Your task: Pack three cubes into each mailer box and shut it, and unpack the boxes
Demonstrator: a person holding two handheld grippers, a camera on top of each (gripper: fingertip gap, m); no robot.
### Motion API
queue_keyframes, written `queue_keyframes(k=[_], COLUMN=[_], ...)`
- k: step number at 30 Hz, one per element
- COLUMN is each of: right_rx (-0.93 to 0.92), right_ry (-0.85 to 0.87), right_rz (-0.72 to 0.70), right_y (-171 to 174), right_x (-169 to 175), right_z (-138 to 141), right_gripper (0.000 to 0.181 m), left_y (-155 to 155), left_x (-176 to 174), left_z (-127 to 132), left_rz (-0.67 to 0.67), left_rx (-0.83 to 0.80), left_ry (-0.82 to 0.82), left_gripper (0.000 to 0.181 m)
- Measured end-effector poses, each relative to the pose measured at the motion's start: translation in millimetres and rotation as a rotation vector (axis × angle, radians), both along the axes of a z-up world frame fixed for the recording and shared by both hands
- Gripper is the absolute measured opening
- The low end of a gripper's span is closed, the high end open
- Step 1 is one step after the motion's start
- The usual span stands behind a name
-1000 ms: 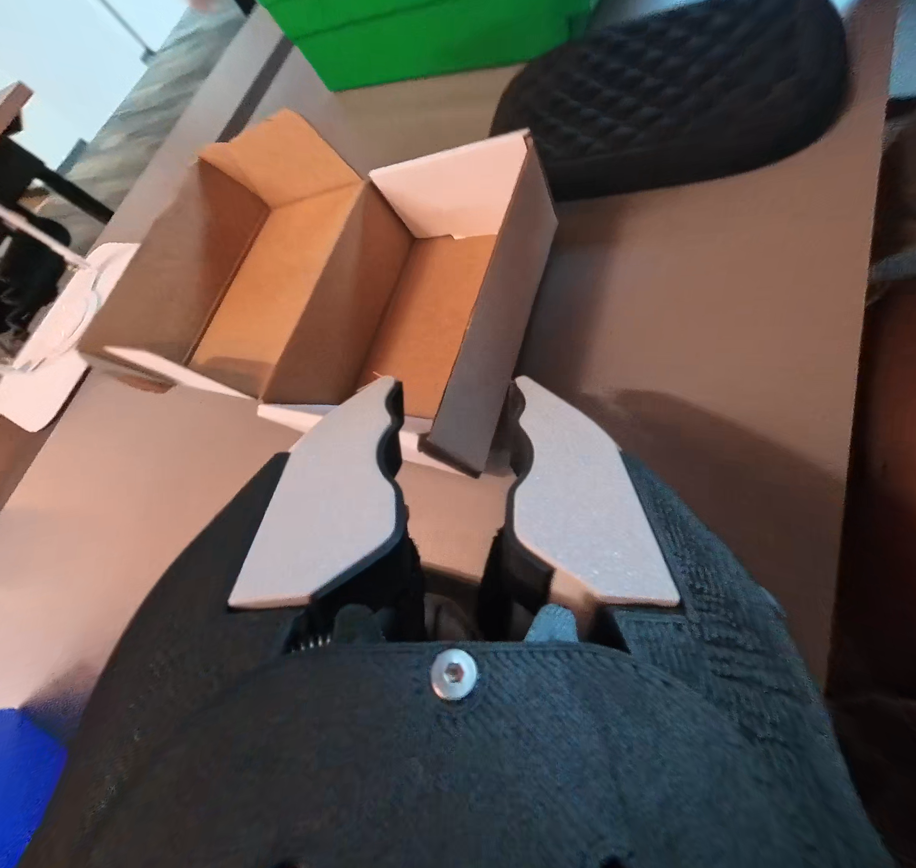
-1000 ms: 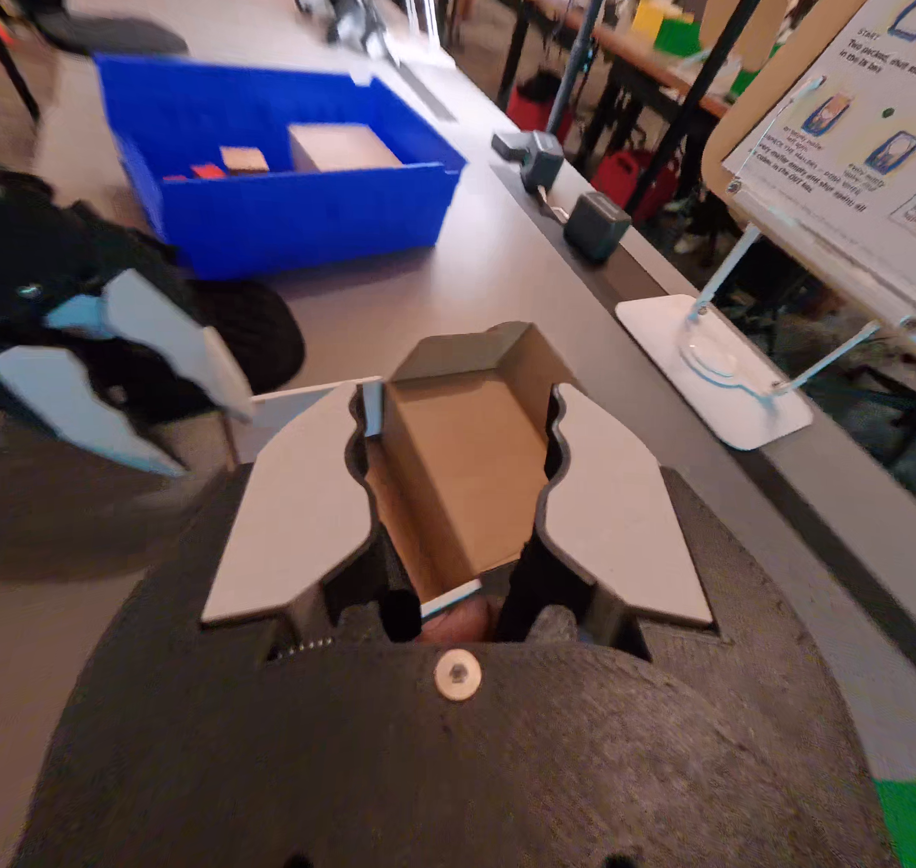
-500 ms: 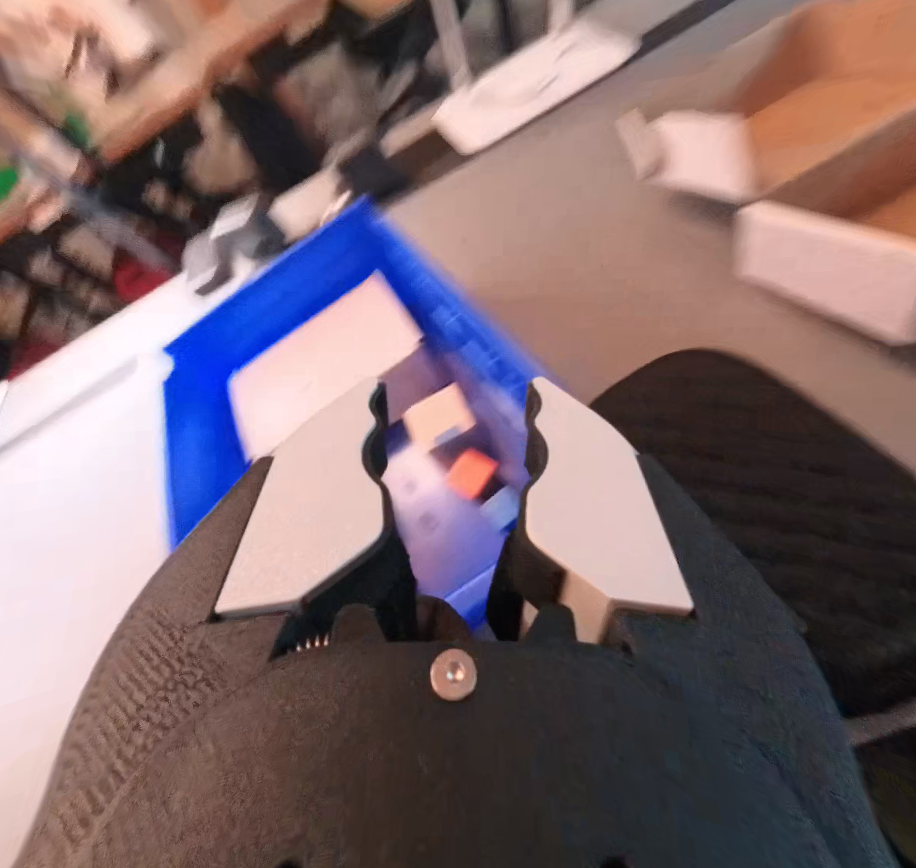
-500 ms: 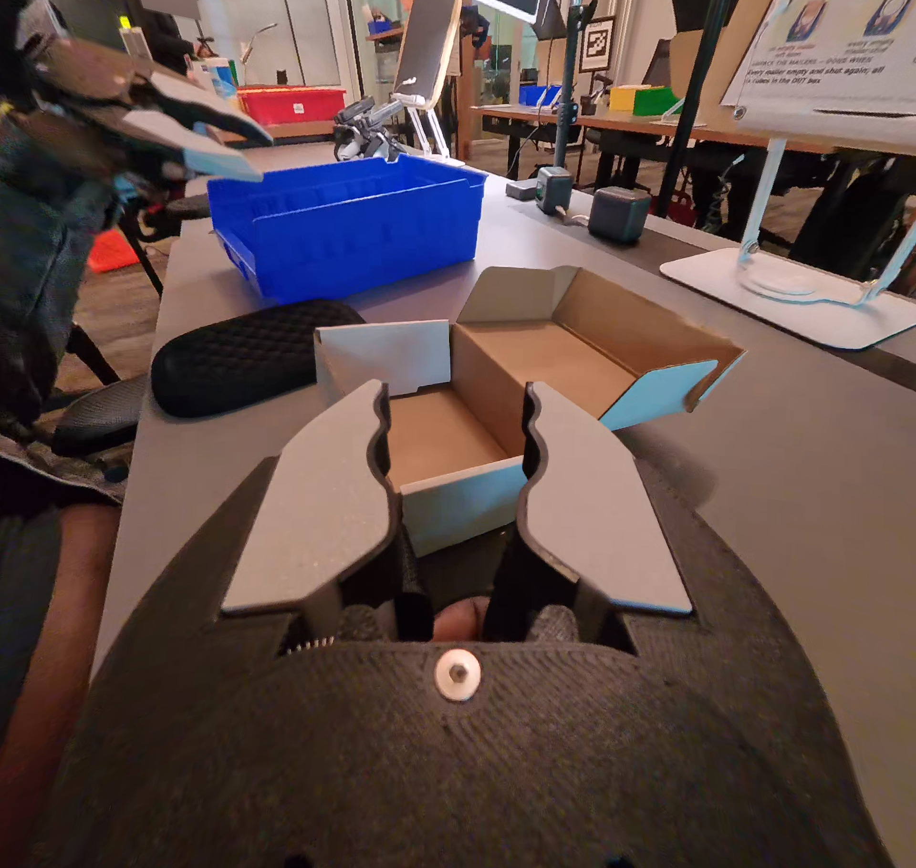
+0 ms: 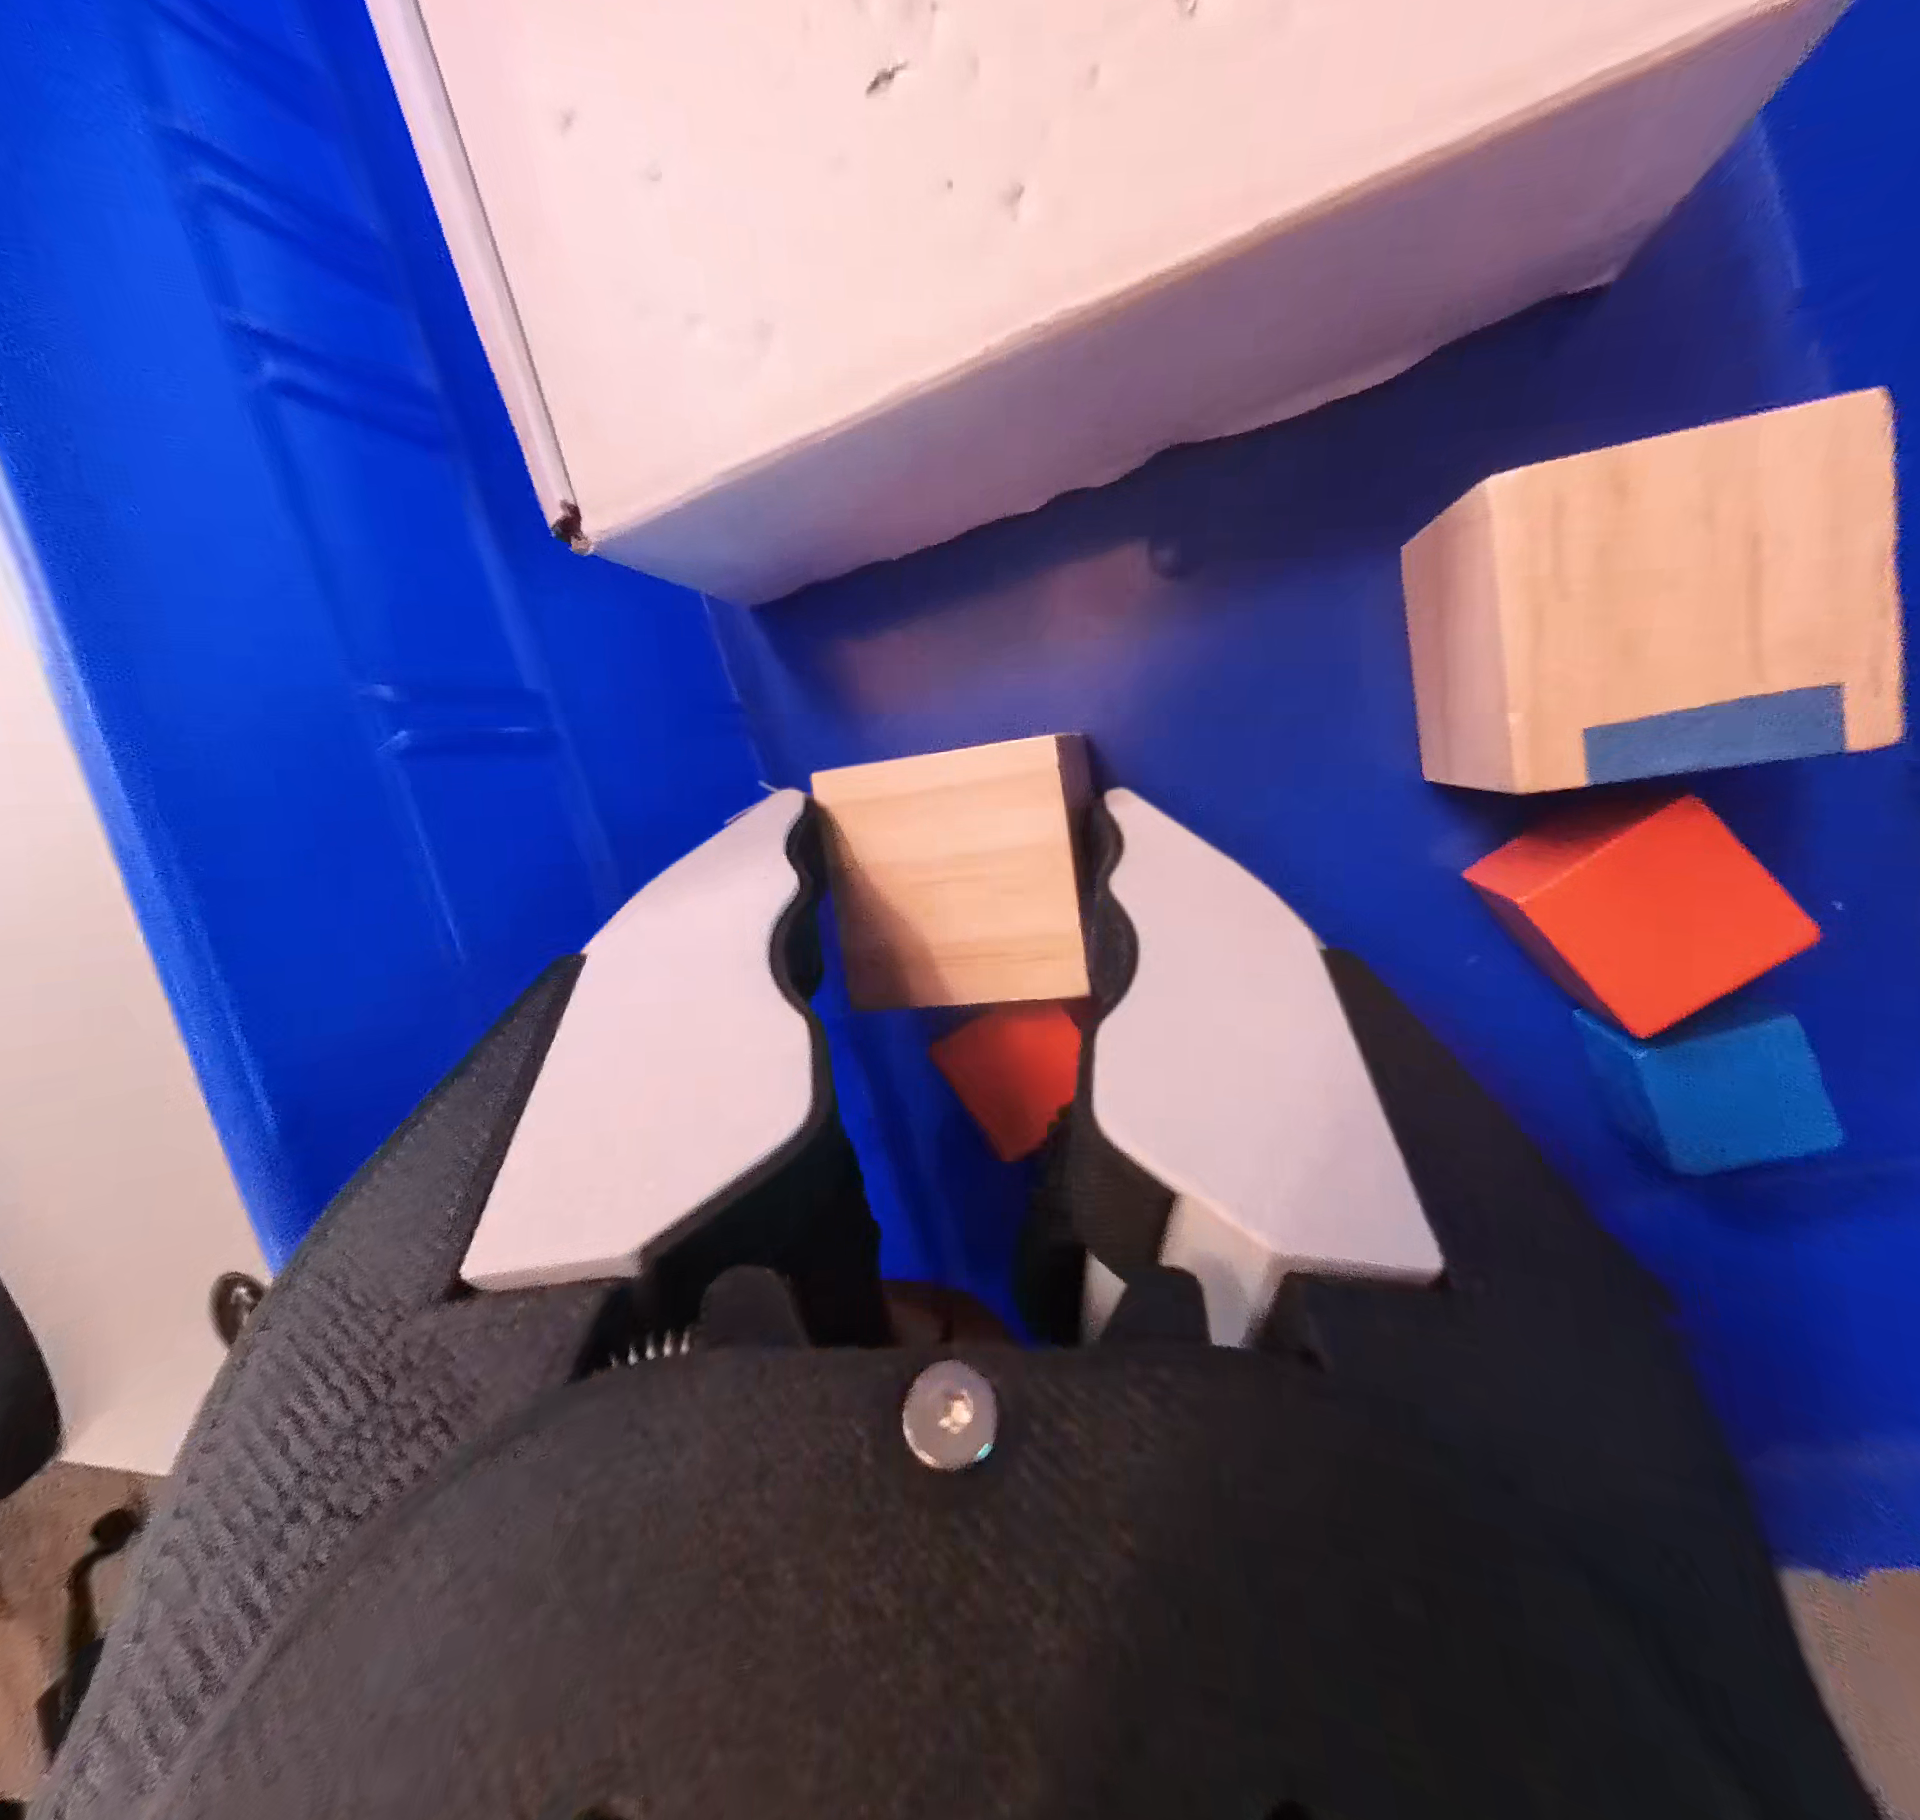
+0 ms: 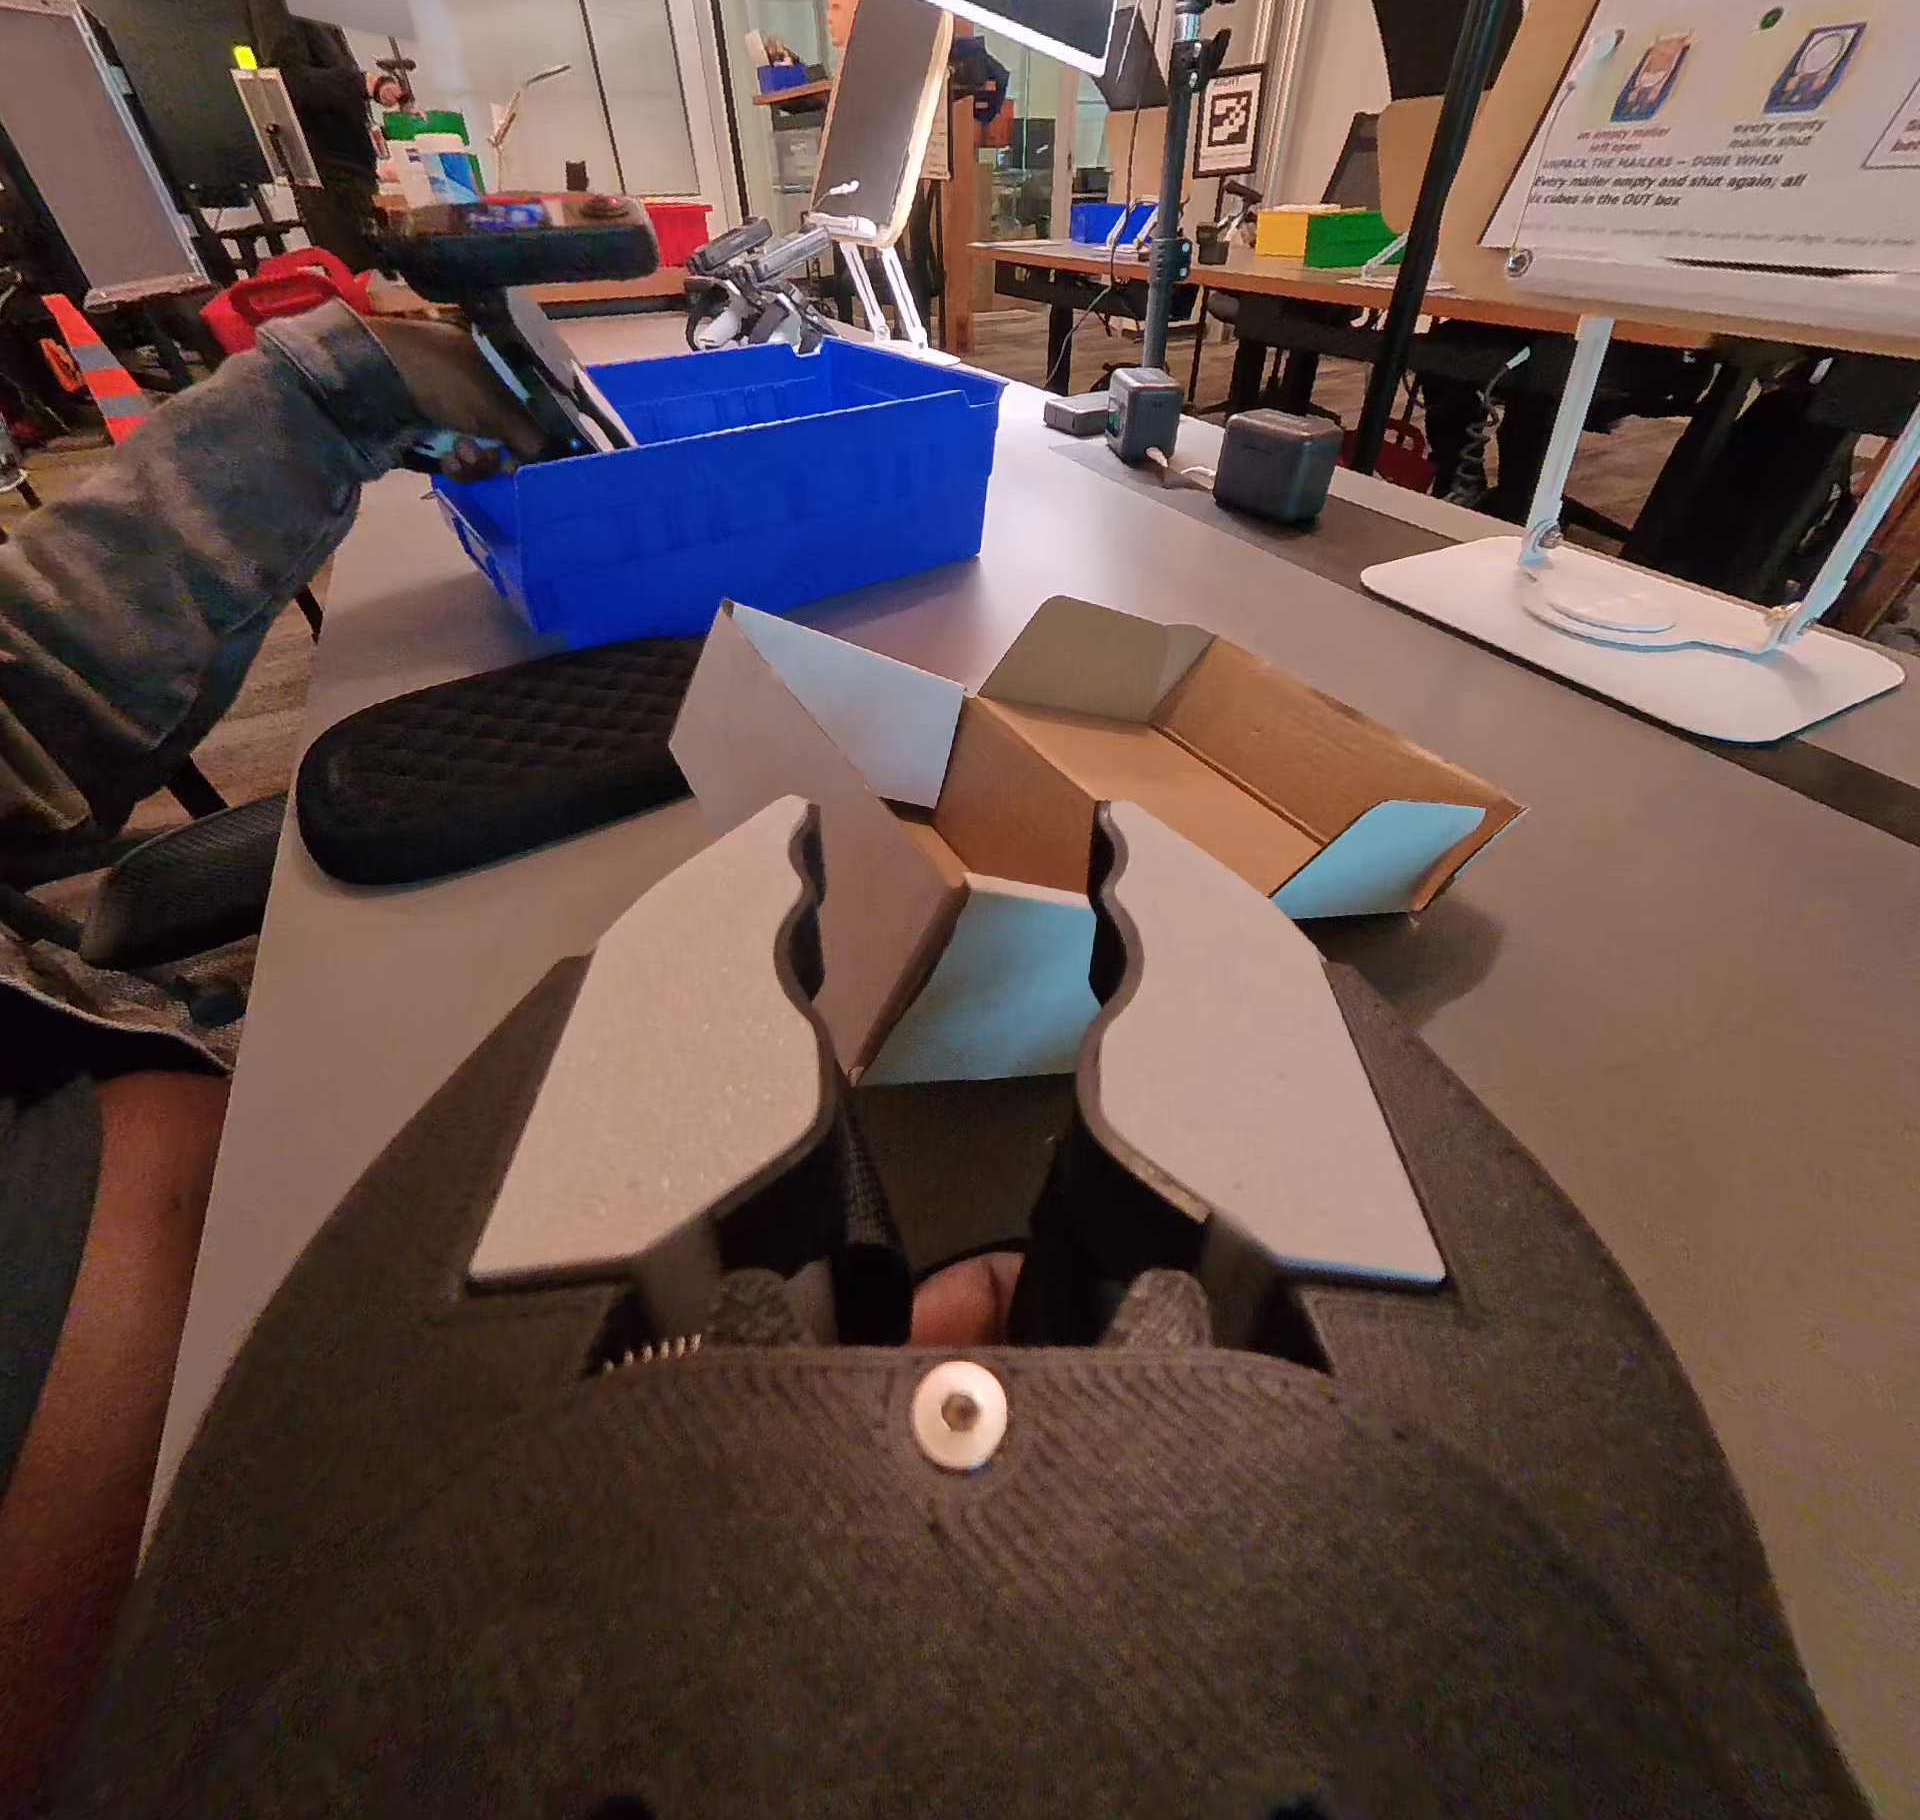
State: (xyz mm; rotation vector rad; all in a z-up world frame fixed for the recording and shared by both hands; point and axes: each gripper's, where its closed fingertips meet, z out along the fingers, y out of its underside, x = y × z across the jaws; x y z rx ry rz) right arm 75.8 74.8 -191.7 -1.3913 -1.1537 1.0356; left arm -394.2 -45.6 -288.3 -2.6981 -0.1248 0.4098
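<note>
The left claw (image 5: 956,835) reaches down into the blue bin (image 5: 312,627), its fingers set on either side of a plain wooden cube (image 5: 956,877); the pads touch or nearly touch its two side faces, so I cannot tell whether it is truly gripped. The cube's wood grain runs crosswise between the fingers. Just below it, at 6 o'clock, a red cube (image 5: 1013,1079) shows partly in the gap. At 3 o'clock lie three more cubes in a touching column: a larger wooden cube with a blue patch (image 5: 1652,607), a second red cube (image 5: 1642,913) turned corner-on, and a blue cube (image 5: 1709,1090). At 12 o'clock a closed white mailer box (image 5: 883,212) sits in the bin, tilted, one corner pointing to 7 o'clock.

The right claw (image 6: 956,897) hovers spread apart and empty, just short of the open mailer box (image 6: 1091,783) on the grey tabletop (image 6: 1558,1043). That box's long axis runs from 7 toward 2 o'clock, its lid flap raised at 11 o'clock. A black quilted pad (image 6: 488,752) lies at 10 o'clock, with the blue bin beyond it.
</note>
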Motion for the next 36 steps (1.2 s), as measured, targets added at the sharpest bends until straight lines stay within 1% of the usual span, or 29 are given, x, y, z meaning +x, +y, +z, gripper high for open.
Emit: queue_keyframes(k=[2, 4, 6, 8, 10, 12, 13, 14, 16, 19, 21, 23, 25, 27, 29, 31, 36], right_rx=[0.004, 0.021, 0.065, 0.157, 0.278, 0.354, 0.378, 0.404, 0.444, 0.485, 0.502, 0.537, 0.589, 0.632, 0.677, 0.731, 0.827], right_ry=[0.003, 0.015, 0.039, 0.069, 0.093, 0.111, 0.126, 0.14, 0.185, 0.25, 0.271, 0.285, 0.303, 0.316, 0.327, 0.332, 0.266], right_rz=[0.0, 0.0, 0.001, -0.013, -0.036, -0.056, -0.049, -0.044, -0.048, -0.034, -0.012, 0.014, 0.038, 0.06, 0.08, 0.099, 0.114], right_y=[0, 0, -1, -1, -2, -2, -5, -7, -11, -19, -25, -33, -42, -52, -61, -71, -81], right_x=[0, 0, -1, -2, -2, -1, -2, -2, -1, 1, 1, 1, 0, -1, -3, -6, -19], right_z=[0, 2, 5, 9, 15, 20, 23, 26, 34, 45, 48, 50, 53, 55, 57, 57, 46], right_gripper=[0.049, 0.05, 0.051, 0.057, 0.063, 0.067, 0.07, 0.072, 0.078, 0.084, 0.085, 0.082, 0.077, 0.072, 0.069, 0.068, 0.065], left_y=[0, 4, 12, 24, 35, 40, 40, 38, 35, 36, 40, 43, 45, 47, 48, 50, 47], left_x=[3, 6, 11, 25, 52, 90, 113, 136, 179, 243, 284, 322, 360, 391, 415, 430, 451], left_z=[0, 10, 32, 65, 105, 145, 161, 173, 191, 198, 194, 190, 182, 174, 164, 156, 149], left_rz=[-0.028, -0.056, -0.07, -0.115, -0.181, -0.276, -0.329, -0.393, -0.499, -0.636, -0.705, -0.748, -0.801, -0.838, -0.864, -0.876, -0.906], left_rx=[0.009, 0.073, 0.216, 0.44, 0.705, 0.958, 1.049, 1.109, 1.184, 1.171, 1.13, 1.102, 1.04, 0.976, 0.907, 0.862, 0.805], left_ry=[-0.007, 0.006, 0.026, -0.007, -0.118, -0.289, -0.401, -0.512, -0.693, -0.909, -1.015, -1.116, -1.217, -1.287, -1.33, -1.346, -1.379], left_gripper=[0.049, 0.049, 0.049, 0.048, 0.048, 0.047, 0.048, 0.048, 0.048, 0.048, 0.048, 0.048, 0.048, 0.048, 0.048, 0.048, 0.048])
